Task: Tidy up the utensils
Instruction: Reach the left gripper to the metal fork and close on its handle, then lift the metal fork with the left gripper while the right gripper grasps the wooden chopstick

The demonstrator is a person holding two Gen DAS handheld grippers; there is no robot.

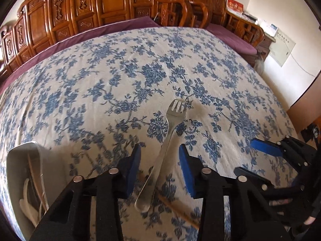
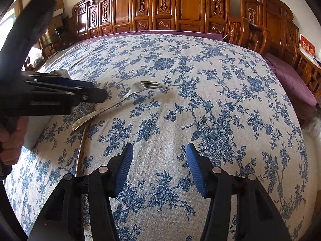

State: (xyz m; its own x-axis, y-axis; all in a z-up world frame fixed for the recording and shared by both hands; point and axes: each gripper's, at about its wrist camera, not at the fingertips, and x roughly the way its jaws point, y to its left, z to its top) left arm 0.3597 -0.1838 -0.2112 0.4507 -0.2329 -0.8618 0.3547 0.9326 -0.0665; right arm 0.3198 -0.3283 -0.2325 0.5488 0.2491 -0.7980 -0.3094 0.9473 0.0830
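The left gripper (image 1: 159, 166) straddled the fork (image 1: 162, 152), tines toward twelve o'clock on the floral cloth (image 1: 100, 80), pads spread and not yet pinching, while the right gripper (image 2: 159, 166) hung spread, holding nothing.

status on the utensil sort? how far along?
Done: a white spoon and sticks sit in the white holder. In hand: the left gripper straddles the silver metal fork, pads not yet pressing. Left: the fork and a brown chopstick under it; the right gripper is empty.

The fork (image 1: 170, 138) lies on the tablecloth (image 1: 90, 84), across a chopstick (image 1: 178, 208).
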